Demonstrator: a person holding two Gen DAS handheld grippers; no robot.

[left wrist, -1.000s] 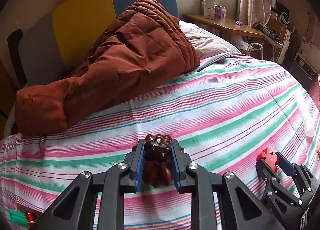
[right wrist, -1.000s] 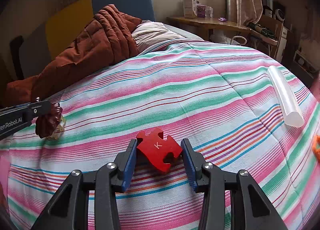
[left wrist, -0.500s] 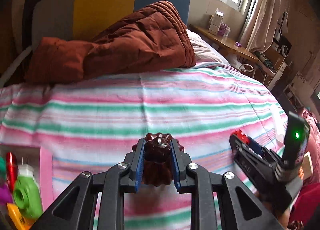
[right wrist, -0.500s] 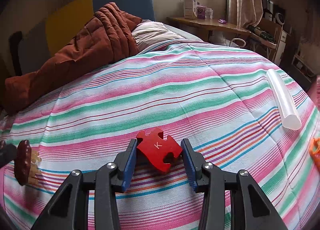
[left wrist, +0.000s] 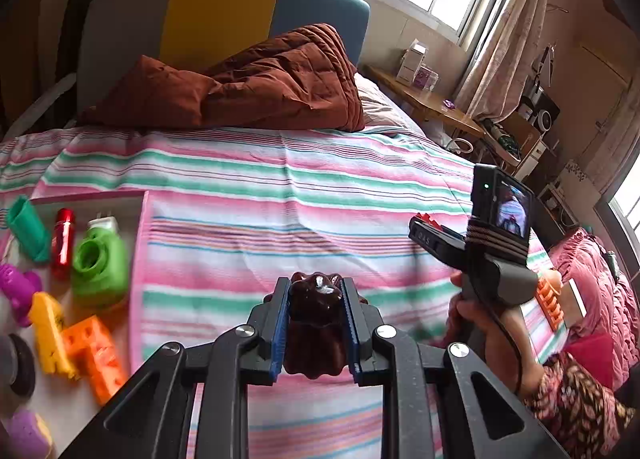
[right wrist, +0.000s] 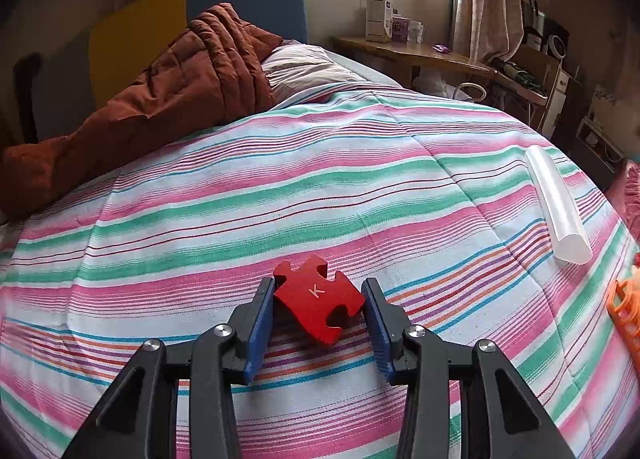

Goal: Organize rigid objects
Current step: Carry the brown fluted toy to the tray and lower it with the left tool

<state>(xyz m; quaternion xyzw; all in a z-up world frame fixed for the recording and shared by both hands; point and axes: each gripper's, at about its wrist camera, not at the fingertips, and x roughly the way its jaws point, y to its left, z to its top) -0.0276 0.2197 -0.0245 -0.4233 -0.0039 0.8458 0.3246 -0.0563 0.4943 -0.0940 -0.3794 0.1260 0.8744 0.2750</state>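
Left wrist view: the left gripper [left wrist: 316, 319] is clenched on a dark brown fluted mould [left wrist: 316, 323], and a white tray [left wrist: 132, 201] of toys, barely a corner a second ago, now fills the lower left of the frame, so the drop-off looks close. Right wrist view: nothing has shifted; the right gripper [right wrist: 319, 313] grasps the red puzzle piece [right wrist: 319, 296] at bottom centre, above the striped bedspread [right wrist: 320, 187], waiting its turn.
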